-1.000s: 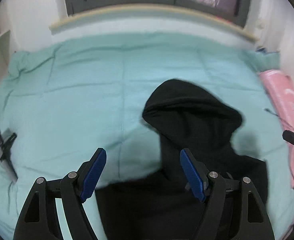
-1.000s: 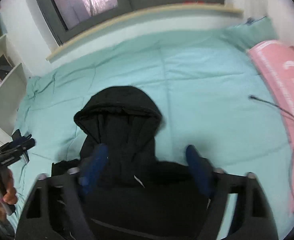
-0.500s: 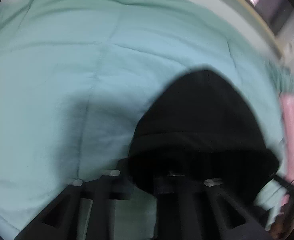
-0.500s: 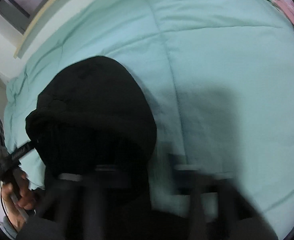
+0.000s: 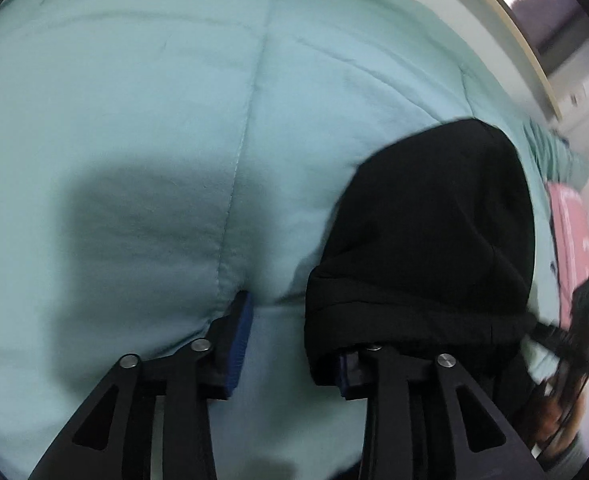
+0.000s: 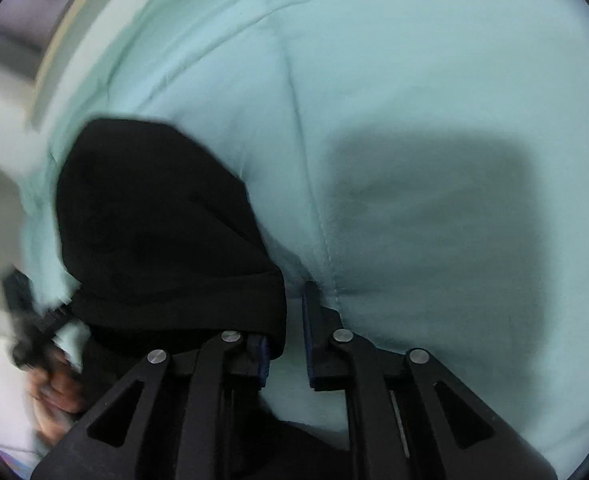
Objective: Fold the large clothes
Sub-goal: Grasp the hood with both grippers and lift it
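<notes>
A black hoodie lies on a teal quilt, its hood (image 5: 434, 216) pointing up the bed; the hood also shows in the right wrist view (image 6: 154, 220). My left gripper (image 5: 294, 340) is low on the quilt at the hood's left edge, jaws apart; its right finger is under the hood's rim, its left finger (image 5: 238, 332) presses the quilt. My right gripper (image 6: 286, 332) sits at the hood's right edge, jaws narrowly apart; its left finger is tucked under the hood's rim, its right finger (image 6: 314, 320) on the quilt.
The teal quilt (image 5: 134, 120) covers the bed. A pink pillow (image 5: 570, 232) lies at the right edge. A window sill (image 5: 506, 32) and wall run behind the bed. Each wrist view shows the other gripper and hand at its edge (image 5: 582, 320) (image 6: 30, 320).
Both grippers have dropped from above the hoodie down to the quilt at either side of the hood. Their jaws have narrowed, each with one finger under the hood's rim.
</notes>
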A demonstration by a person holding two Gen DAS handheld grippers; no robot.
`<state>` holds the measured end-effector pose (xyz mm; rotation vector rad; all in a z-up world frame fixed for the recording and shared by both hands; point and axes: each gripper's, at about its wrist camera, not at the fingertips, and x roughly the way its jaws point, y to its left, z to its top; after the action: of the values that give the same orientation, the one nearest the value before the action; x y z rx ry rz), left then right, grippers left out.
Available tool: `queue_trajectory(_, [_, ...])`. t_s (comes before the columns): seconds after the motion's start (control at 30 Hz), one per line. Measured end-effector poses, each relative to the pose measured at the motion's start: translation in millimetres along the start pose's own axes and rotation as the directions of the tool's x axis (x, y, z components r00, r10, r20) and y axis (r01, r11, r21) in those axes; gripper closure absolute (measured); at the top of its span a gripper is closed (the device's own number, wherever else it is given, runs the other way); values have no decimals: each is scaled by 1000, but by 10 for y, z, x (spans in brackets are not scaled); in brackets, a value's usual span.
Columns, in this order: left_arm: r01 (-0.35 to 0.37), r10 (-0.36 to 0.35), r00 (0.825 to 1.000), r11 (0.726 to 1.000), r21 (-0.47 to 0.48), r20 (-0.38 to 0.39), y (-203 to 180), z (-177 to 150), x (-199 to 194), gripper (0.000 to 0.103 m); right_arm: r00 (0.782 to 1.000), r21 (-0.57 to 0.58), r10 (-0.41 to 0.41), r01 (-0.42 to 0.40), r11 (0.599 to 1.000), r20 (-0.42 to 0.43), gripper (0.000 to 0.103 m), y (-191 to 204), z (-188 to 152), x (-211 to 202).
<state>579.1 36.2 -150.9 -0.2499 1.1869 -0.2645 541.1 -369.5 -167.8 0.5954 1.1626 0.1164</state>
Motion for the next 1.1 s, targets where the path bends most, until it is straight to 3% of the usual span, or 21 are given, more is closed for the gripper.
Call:
queue_trajectory(0.1, [-32, 29, 999, 996, 83, 38, -74, -122, -382, 55, 1000, -77, -23, 24, 997, 8, 57, 69, -65, -295])
queue_trajectory(0.27, [-9, -6, 995, 989, 149, 95, -184, -240, -1117, 55, 994, -216, -93, 102, 971, 53, 55, 266, -282, -873])
queue_trajectory(0.4, [56, -96, 976, 977, 205, 193, -595, 79, -1379, 48, 986, -301, -72, 115, 947, 149, 55, 687, -123, -1169])
queue_trajectory(0.43, [75, -119, 972, 974, 213, 201, -736, 160, -1341, 42, 986, -324, -53, 104, 940, 161, 54, 836, -55, -1154])
queue_trajectory(0.53, [105, -136, 981, 971, 216, 135, -917, 347, -900, 40, 989, -381, -38, 91, 920, 144, 50, 1101, 84, -912])
queue_trajectory(0.6, [76, -84, 995, 983, 169, 43, -839, 365, -416, 41, 994, -412, -71, 101, 906, 87, 50, 1185, 111, -526])
queue_trajectory(0.7, [78, -73, 996, 993, 84, -55, -593, 247, 244, 41, 989, -443, -147, 128, 887, -8, 53, 1014, 50, 97])
queue_trajectory(0.77, [74, -72, 997, 992, 97, -31, -596, 211, 281, 40, 989, -433, -146, 121, 893, -27, 56, 874, 14, 281])
queue_trajectory(0.9, [46, -44, 999, 990, 137, -22, -686, 226, 189, 40, 991, -402, -127, 105, 910, -29, 55, 841, 60, 208])
queue_trajectory(0.93, [67, -67, 998, 990, 125, -9, -670, 218, 135, 40, 991, -417, -133, 113, 902, -19, 54, 933, 83, 92])
queue_trajectory(1.03, [114, -116, 993, 989, 92, 17, -592, 167, 40, 40, 998, -473, -18, 44, 880, 58, 54, 1279, 197, -277])
queue_trajectory(1.1, [117, -119, 993, 989, 86, 23, -597, 126, 72, 40, 994, -514, 14, 45, 857, 109, 54, 1597, 347, -367])
